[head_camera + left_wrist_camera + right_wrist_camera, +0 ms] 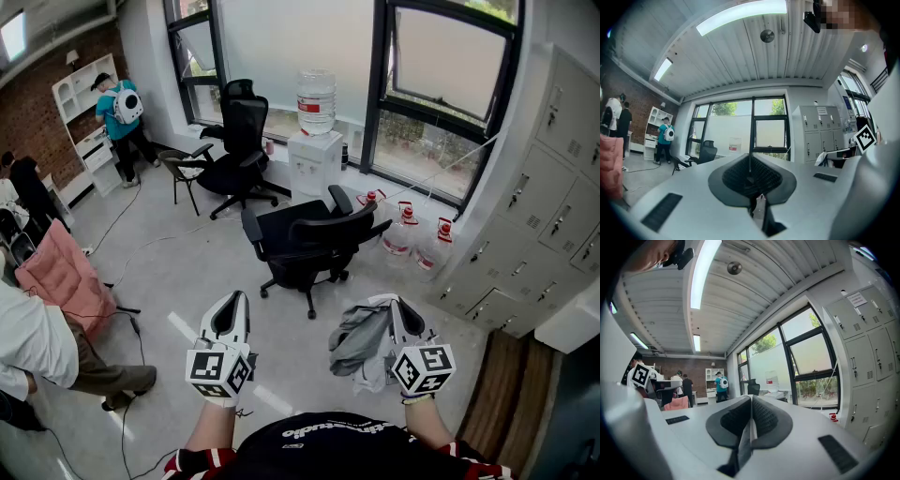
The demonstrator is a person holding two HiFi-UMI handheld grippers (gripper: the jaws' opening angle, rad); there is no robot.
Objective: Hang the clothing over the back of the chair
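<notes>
A black office chair (309,239) stands on the grey floor ahead of me, its back turned toward me. My right gripper (398,307) is shut on a bunched grey and white garment (361,342), which hangs to the left of its jaws. In the right gripper view a thin strip of the cloth (747,437) shows pinched between the pads of the right gripper (751,411). My left gripper (234,300) is held level beside it, shut with nothing in it. In the left gripper view the left gripper (750,166) has its pads meeting, with no cloth between them.
A second black chair (239,141) and a water dispenser (315,159) stand by the windows. Water bottles (403,230) sit on the floor at the right, near grey lockers (553,187). At the left are a pink-draped chair (61,277), a person (37,347) and floor cables (127,328).
</notes>
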